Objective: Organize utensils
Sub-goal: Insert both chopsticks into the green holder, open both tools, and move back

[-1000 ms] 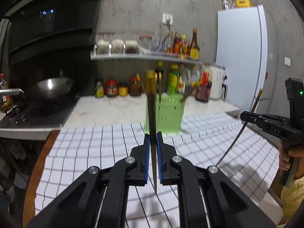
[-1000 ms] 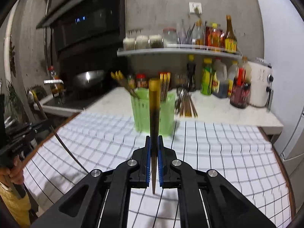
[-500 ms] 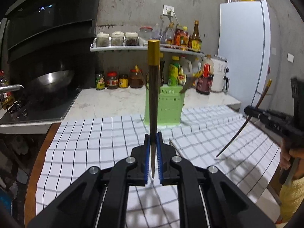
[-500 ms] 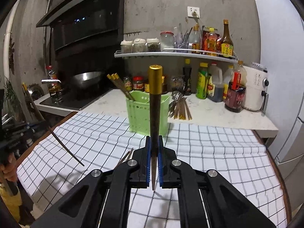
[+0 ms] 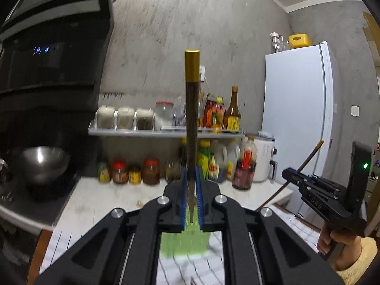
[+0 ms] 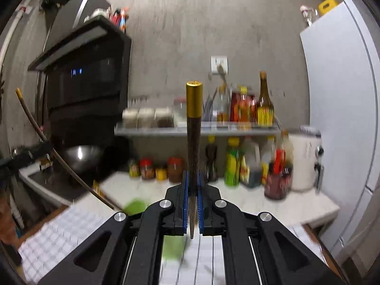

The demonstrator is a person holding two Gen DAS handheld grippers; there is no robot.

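My left gripper [image 5: 191, 199] is shut on a dark chopstick with a gold cap [image 5: 192, 118], held upright. My right gripper [image 6: 192, 201] is shut on a matching gold-capped chopstick [image 6: 194, 128], also upright. The green utensil holder [image 5: 184, 242] sits low behind the left gripper's jaws, mostly hidden; in the right wrist view the holder [image 6: 135, 206] shows blurred at lower left. The right gripper [image 5: 288, 174] with its chopstick shows at the right of the left wrist view. The left gripper's chopstick [image 6: 47, 142] shows at the left of the right wrist view.
A white checked cloth [image 6: 52, 239] covers the table. Behind it a counter holds jars [image 5: 133, 173], sauce bottles [image 5: 213, 163] and a shelf of bottles [image 5: 166, 131]. A wok [image 5: 40, 163] sits on the stove at left. A white fridge [image 5: 296, 118] stands at right.
Both grippers have tilted upward, still holding their chopsticks. The table and green holder have dropped low in both views, and the wall and shelf fill them. Both views are motion-blurred.
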